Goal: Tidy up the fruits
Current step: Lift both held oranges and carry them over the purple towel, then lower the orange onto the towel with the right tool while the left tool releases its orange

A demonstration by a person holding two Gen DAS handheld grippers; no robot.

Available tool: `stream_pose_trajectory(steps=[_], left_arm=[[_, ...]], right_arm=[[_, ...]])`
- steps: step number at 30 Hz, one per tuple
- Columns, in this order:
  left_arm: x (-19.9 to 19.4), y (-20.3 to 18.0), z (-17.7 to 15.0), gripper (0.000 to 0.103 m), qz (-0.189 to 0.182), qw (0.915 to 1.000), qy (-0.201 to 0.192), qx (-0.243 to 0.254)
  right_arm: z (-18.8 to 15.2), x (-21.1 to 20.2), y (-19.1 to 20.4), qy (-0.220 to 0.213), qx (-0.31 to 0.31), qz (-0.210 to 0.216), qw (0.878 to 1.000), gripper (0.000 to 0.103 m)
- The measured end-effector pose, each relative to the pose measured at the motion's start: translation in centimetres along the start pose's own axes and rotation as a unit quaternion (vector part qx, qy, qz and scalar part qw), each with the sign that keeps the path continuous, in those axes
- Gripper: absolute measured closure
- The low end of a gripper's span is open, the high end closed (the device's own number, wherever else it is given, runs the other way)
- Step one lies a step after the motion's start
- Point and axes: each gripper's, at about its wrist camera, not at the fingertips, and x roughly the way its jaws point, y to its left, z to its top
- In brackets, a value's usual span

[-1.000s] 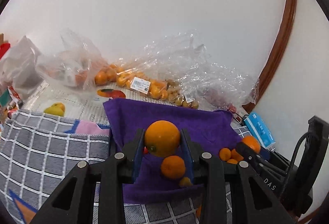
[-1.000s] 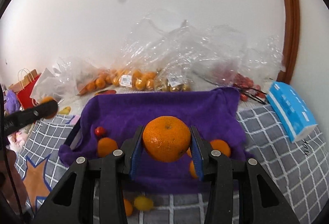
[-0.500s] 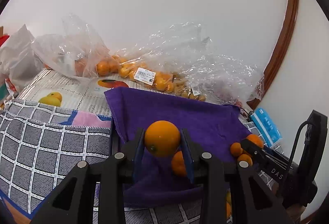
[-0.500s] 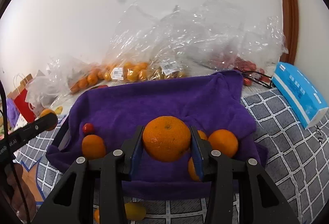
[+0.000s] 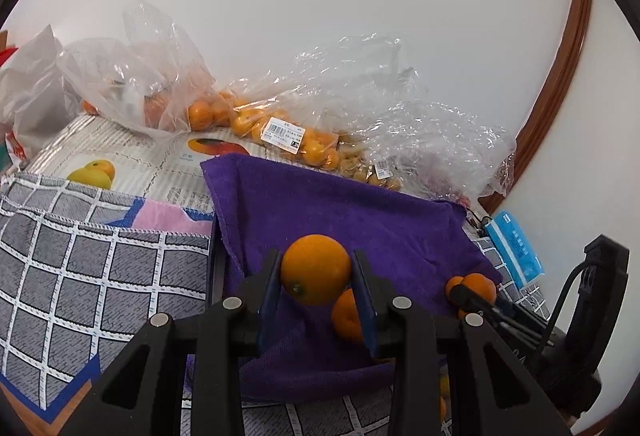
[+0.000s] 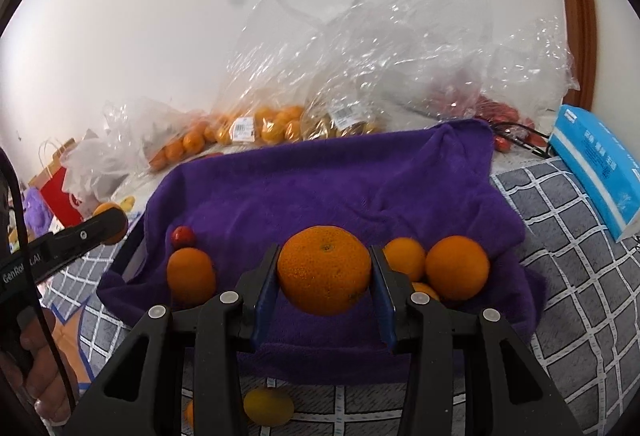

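Note:
My left gripper (image 5: 316, 272) is shut on a smooth orange (image 5: 315, 269), held just above the near left part of a purple towel (image 5: 320, 212). Another orange (image 5: 347, 315) lies on the towel right behind it. My right gripper (image 6: 325, 272) is shut on a bigger, rough-skinned orange (image 6: 324, 270) over the same purple towel (image 6: 320, 180). On the towel lie an orange at the left (image 6: 190, 276), a small red fruit (image 6: 183, 236) and two oranges at the right (image 6: 457, 268). The other gripper shows at each view's edge, also holding its orange.
Clear plastic bags of oranges (image 5: 256, 124) and small brown fruit (image 6: 340, 124) line the wall behind the towel. A blue tissue pack (image 6: 596, 168) lies at the right on a grey checked cloth (image 5: 80, 268). A yellow fruit (image 6: 267, 406) sits in front of the towel.
Both grippers have sunk toward the towel, each keeping its orange; the towel and the fruit on it look larger and closer. Neither grip has changed.

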Motion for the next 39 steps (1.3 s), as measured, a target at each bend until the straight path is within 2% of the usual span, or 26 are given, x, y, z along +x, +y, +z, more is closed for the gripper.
stream_pose_trajectory(steps=[20,31,39], left_arm=[[1.1,-0.1,-0.3,0.070,0.002,0.9997,0.025,0.006],[2.0,-0.2,-0.8,0.070,-0.024,0.9983,0.053,0.000],[2.6,-1.2,-1.2,0.070,-0.019,0.9973,0.067,0.024]], right_arm=[[-0.9,1.7,0.6,0.043,-0.026,-0.029,0.998,0.060],[-0.5,0.1,0.3,0.002,-0.015,-0.034,0.999,0.060],[-0.3,-0.3,0.0,-0.009,-0.008,-0.043,0.999,0.060]])
